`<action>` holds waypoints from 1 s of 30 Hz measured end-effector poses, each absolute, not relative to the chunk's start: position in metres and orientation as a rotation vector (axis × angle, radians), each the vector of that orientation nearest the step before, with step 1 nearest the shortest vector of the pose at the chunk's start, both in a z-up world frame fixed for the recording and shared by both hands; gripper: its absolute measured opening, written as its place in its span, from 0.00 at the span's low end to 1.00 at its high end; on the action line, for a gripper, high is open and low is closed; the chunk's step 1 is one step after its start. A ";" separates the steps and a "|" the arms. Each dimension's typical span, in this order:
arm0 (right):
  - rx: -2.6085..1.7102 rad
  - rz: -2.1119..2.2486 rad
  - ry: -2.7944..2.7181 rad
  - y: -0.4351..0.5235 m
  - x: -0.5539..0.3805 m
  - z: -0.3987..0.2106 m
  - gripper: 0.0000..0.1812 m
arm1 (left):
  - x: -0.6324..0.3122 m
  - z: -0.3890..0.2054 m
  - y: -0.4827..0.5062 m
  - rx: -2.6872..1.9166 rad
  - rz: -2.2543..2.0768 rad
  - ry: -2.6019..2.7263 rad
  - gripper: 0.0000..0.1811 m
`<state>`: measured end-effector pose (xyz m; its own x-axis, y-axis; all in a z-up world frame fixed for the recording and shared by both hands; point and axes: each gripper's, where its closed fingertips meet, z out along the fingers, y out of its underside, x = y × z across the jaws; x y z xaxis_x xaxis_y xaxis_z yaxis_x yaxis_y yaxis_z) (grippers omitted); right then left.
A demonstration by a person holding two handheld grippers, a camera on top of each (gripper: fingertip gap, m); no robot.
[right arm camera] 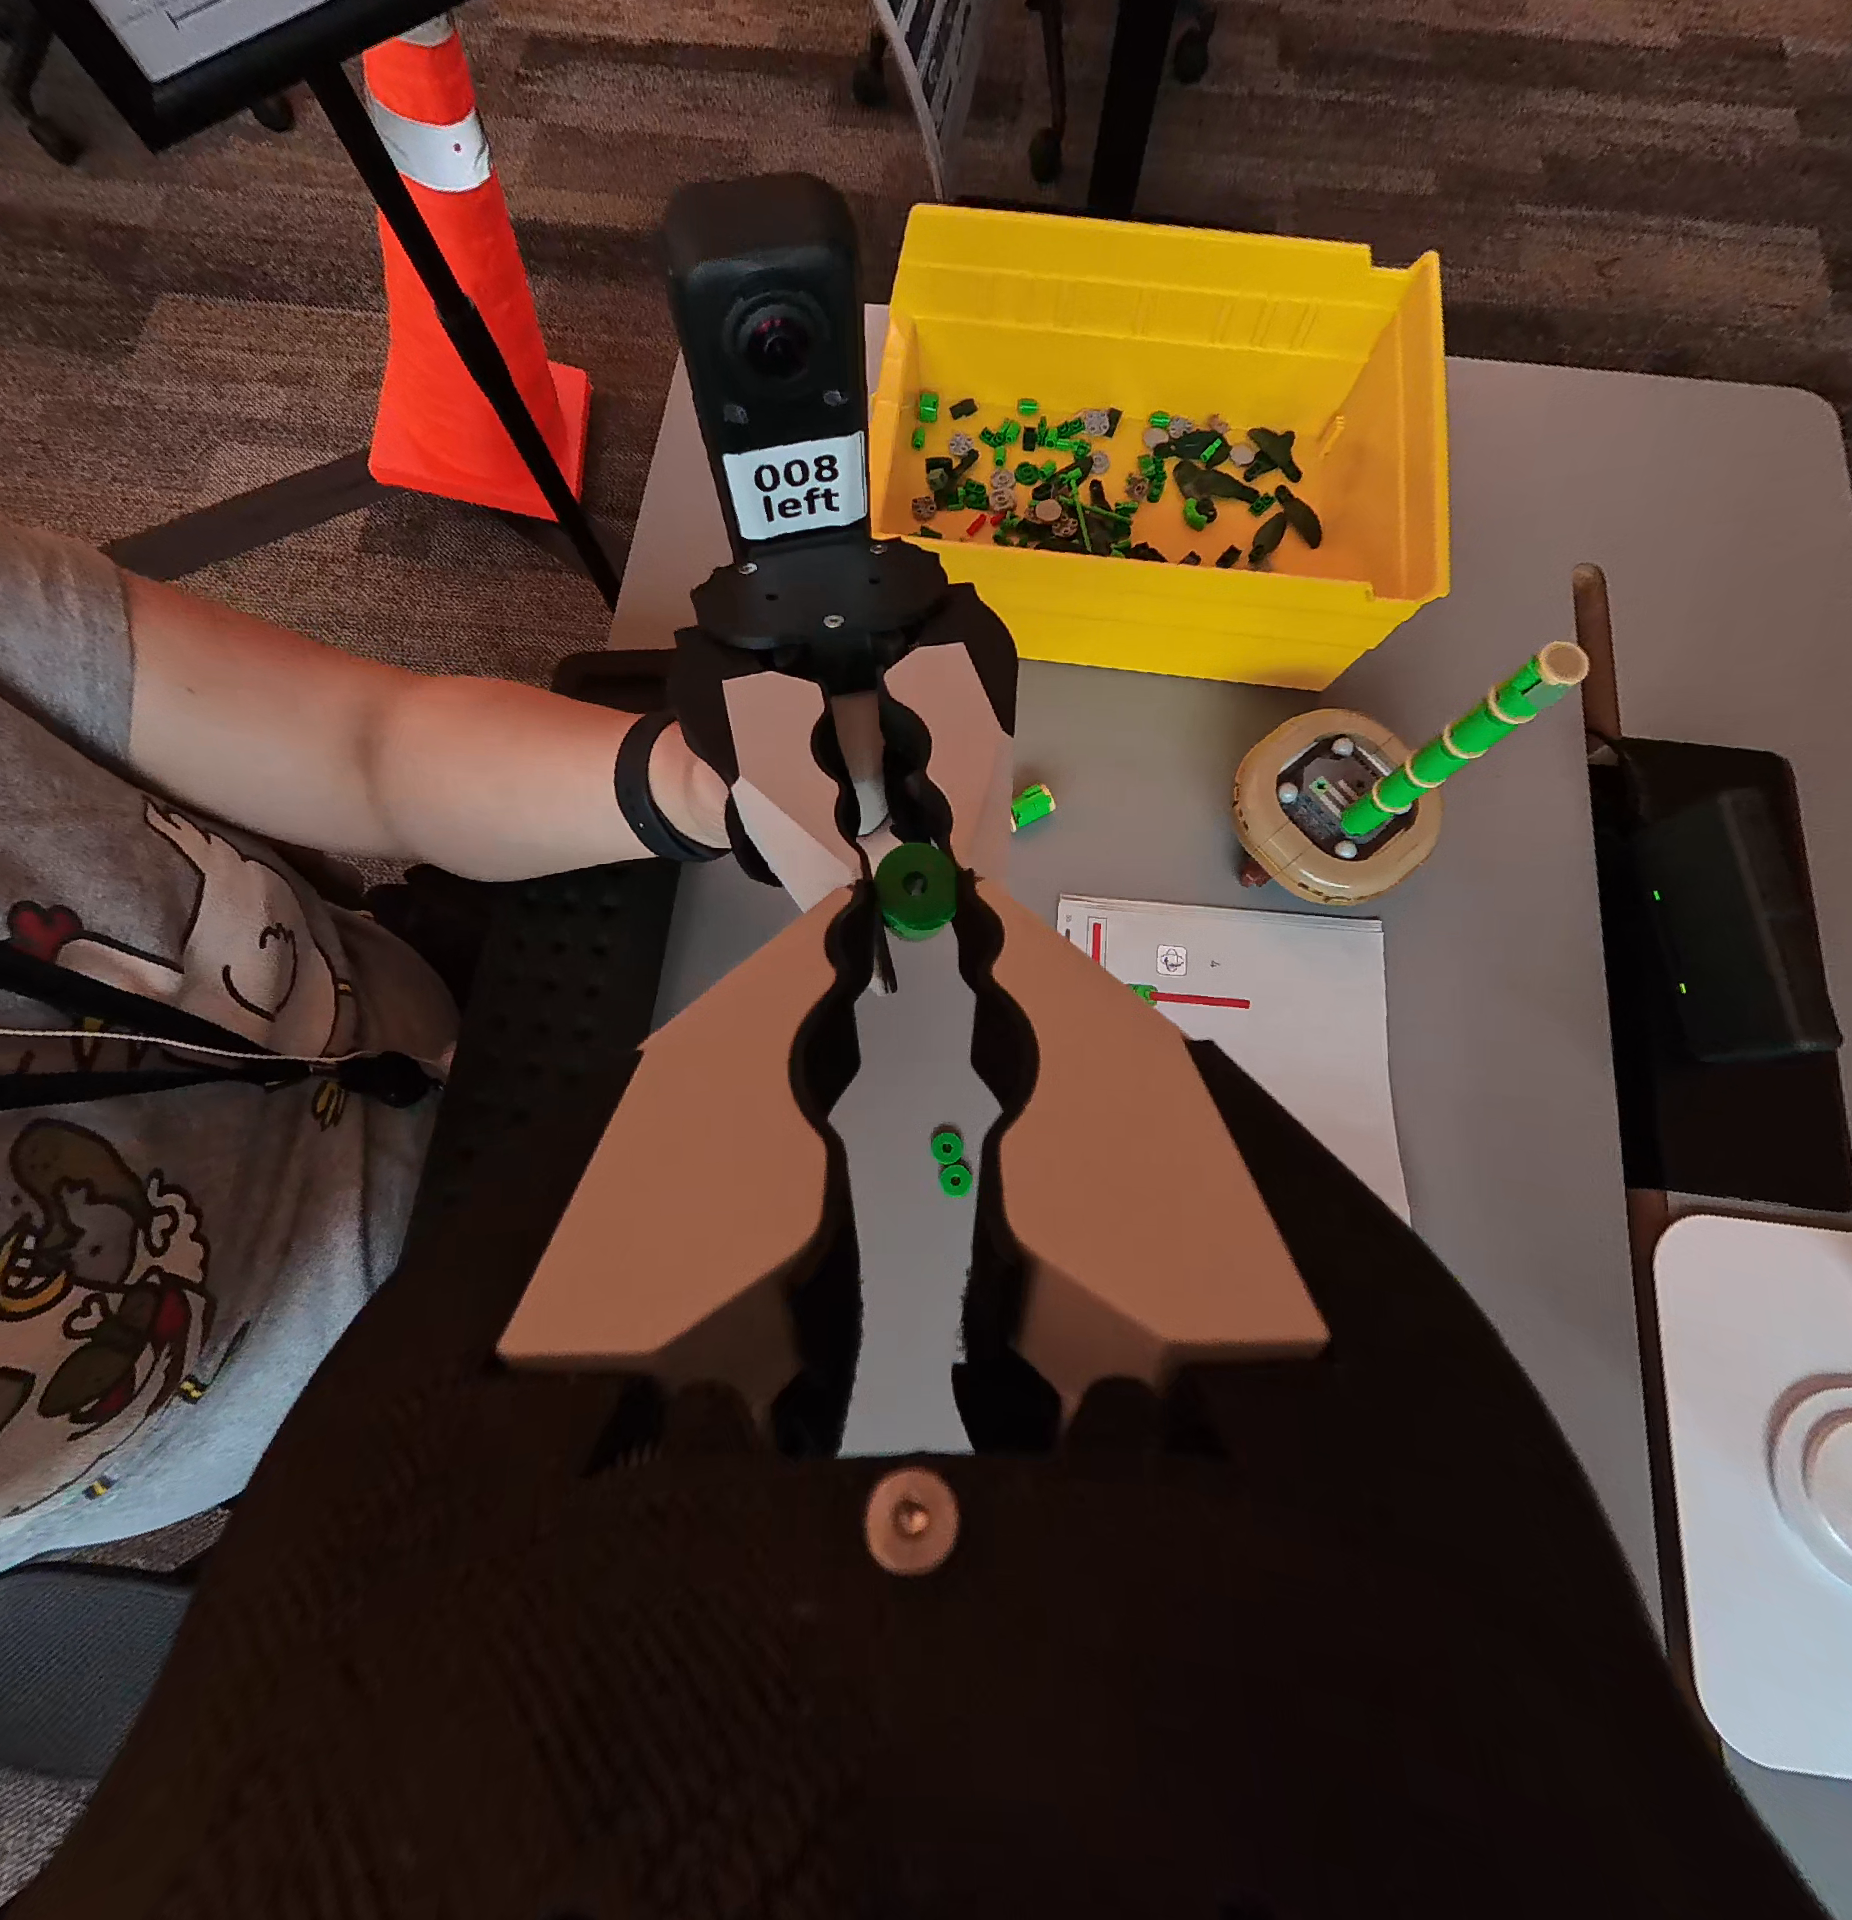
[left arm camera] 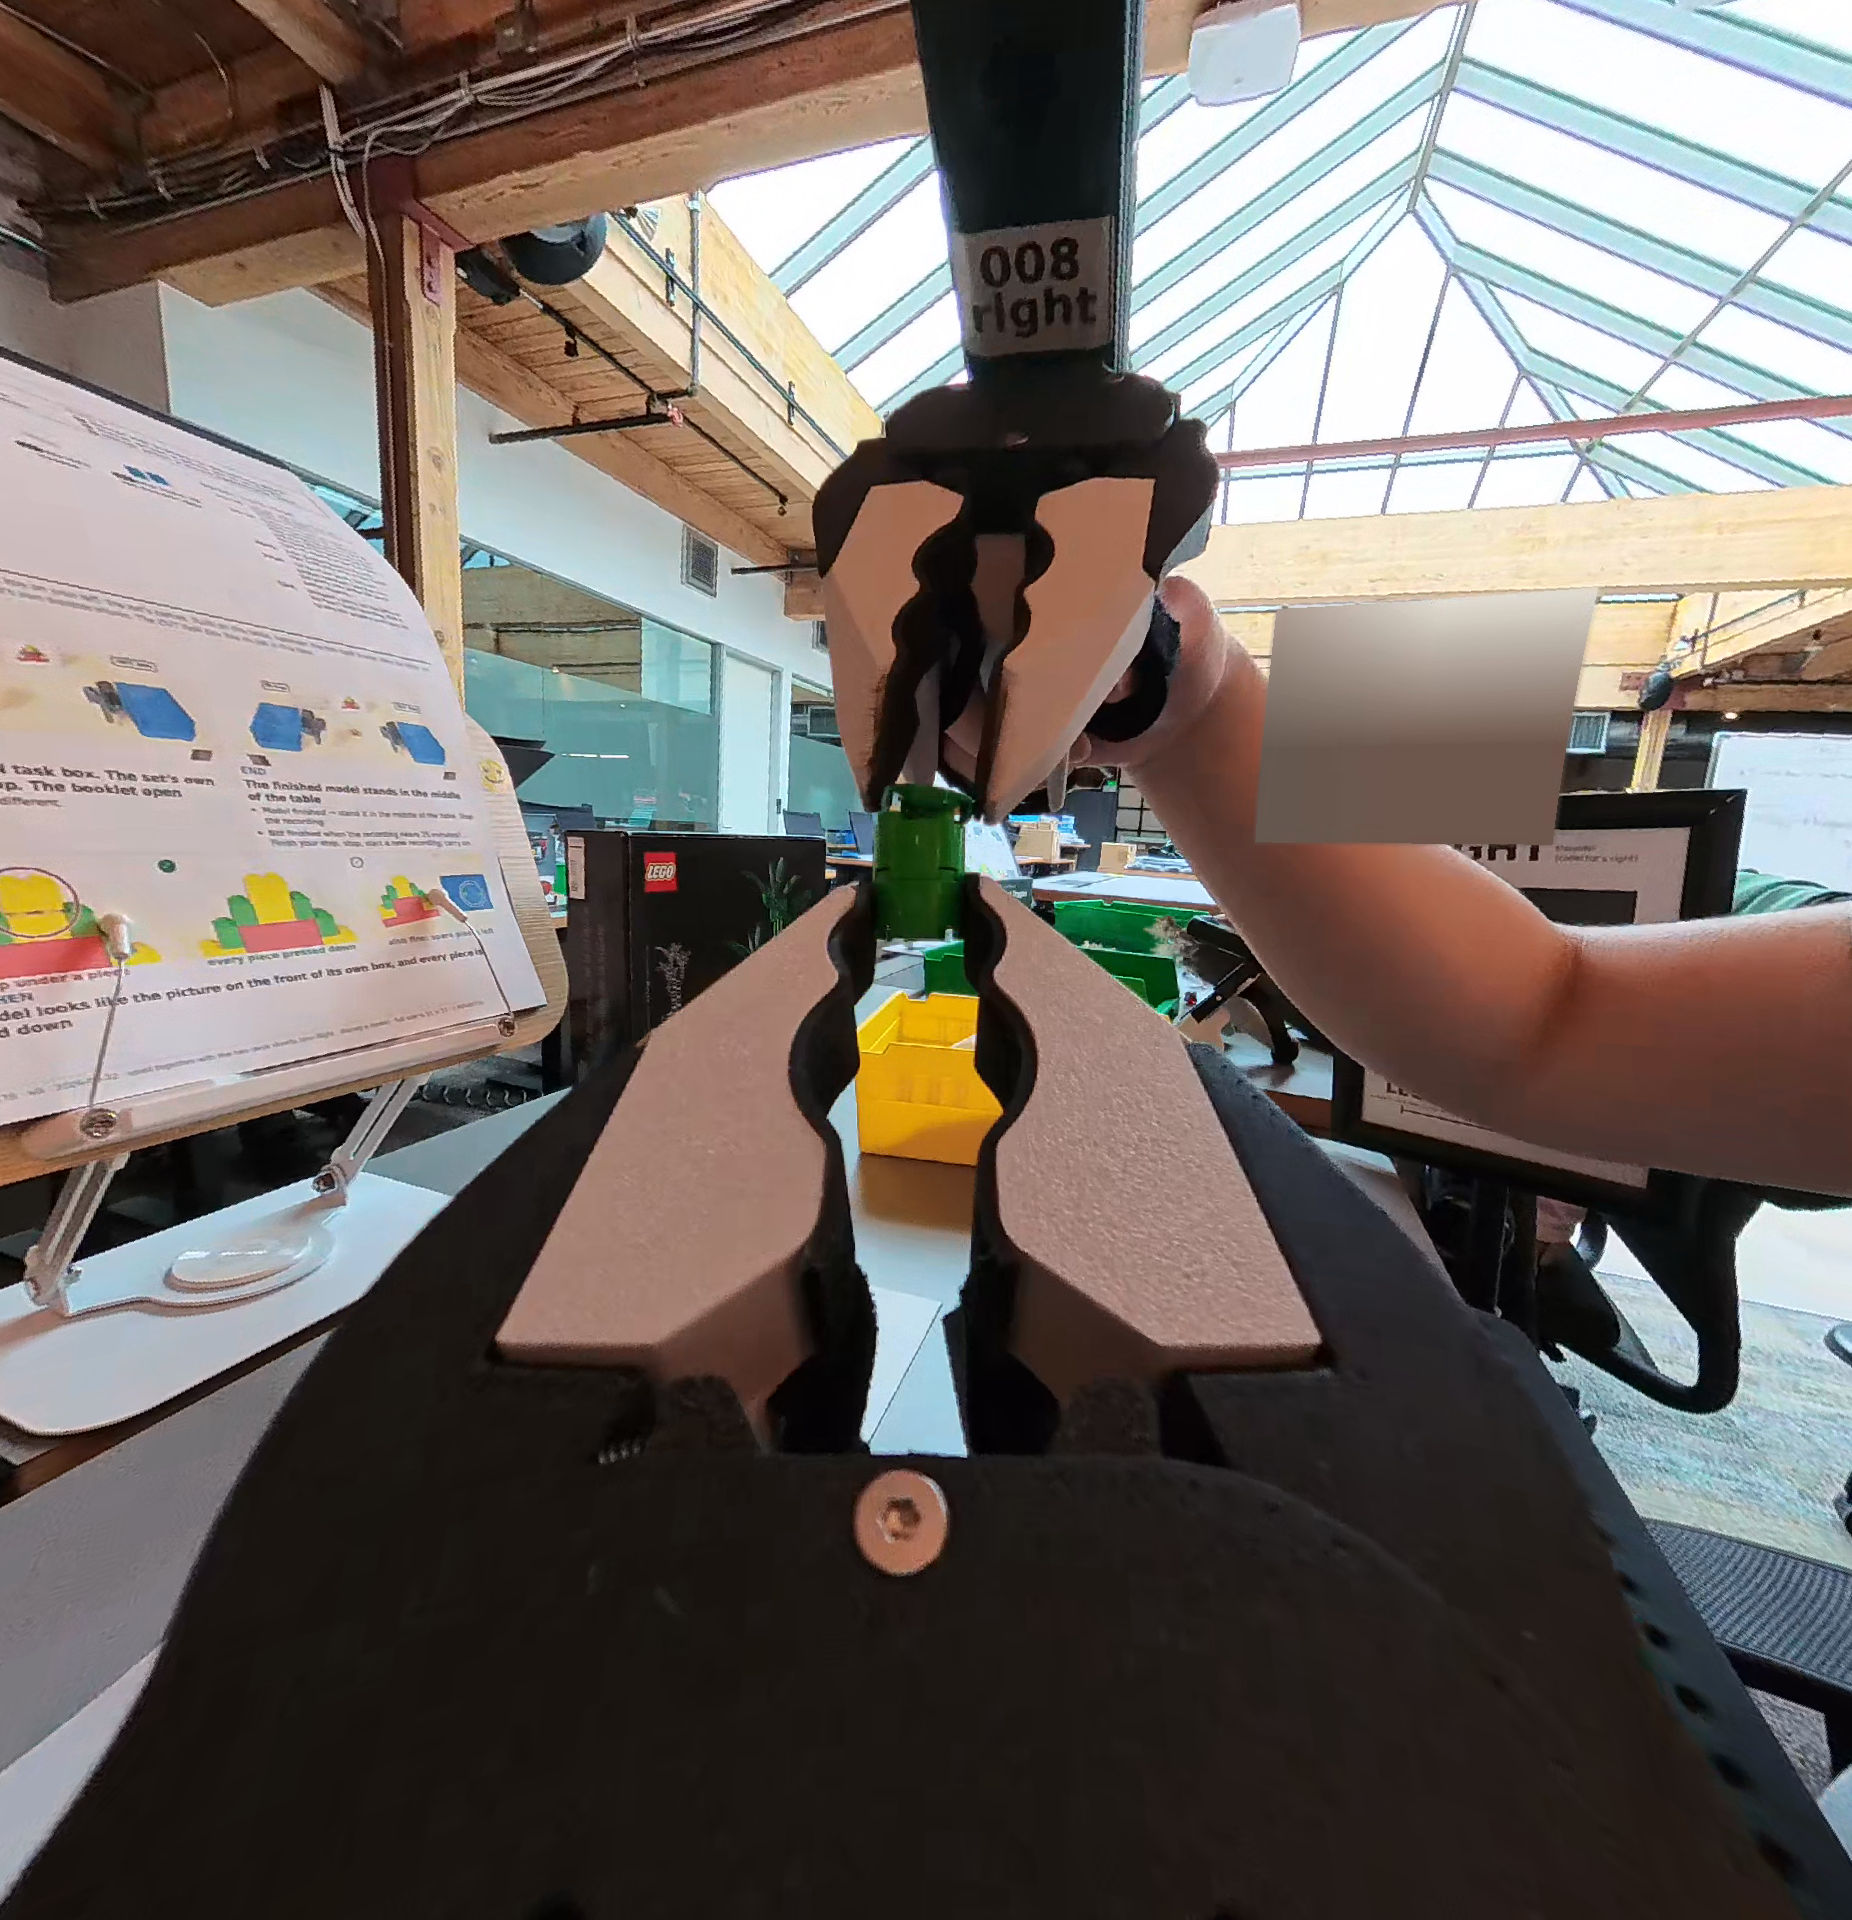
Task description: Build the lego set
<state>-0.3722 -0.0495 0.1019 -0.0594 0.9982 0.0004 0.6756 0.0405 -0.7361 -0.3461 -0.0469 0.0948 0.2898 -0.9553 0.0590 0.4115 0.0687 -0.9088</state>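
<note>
A short green round lego stack (left arm camera: 917, 878) is held in the air between both grippers. My left gripper (left arm camera: 917, 899) is shut on its lower cylinder from below. My right gripper (left arm camera: 927, 805) comes down from above, shut on the stack's top ring. In the right wrist view the green stack (right arm camera: 914, 888) shows end-on between my right gripper's tips (right arm camera: 914, 896), with the left gripper (right arm camera: 896, 857) opposite. On the table (right arm camera: 1524, 468) stands a tan round pot base (right arm camera: 1306, 862) with a leaning green segmented stalk (right arm camera: 1462, 738).
A yellow bin (right arm camera: 1161, 301) with several small green and dark pieces stands at the table's far edge. A loose green piece (right arm camera: 1031, 805), two small green rings (right arm camera: 948, 1164) and an open booklet (right arm camera: 1275, 997) lie near. An instruction sheet on a stand (left arm camera: 205, 779) is at left. An orange cone (right arm camera: 454, 312) stands on the floor. My two grippers' fingertips are within a few centimetres of each other. From either gripper's tips it is about 30 cm to the tan round pot base (right arm camera: 1306, 862).
</note>
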 end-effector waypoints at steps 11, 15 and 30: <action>-1.698 0.860 -1.764 -0.050 -0.375 0.103 0.08 | -0.350 0.096 -0.047 -1.003 -1.119 0.686 0.08; -1.695 0.863 -1.764 -0.049 -0.374 0.104 0.08 | -0.349 0.097 -0.048 -0.997 -1.125 0.690 0.08; -1.697 0.844 -1.781 -0.048 -0.373 0.099 0.08 | -0.349 0.095 -0.047 -1.011 -1.114 0.698 0.08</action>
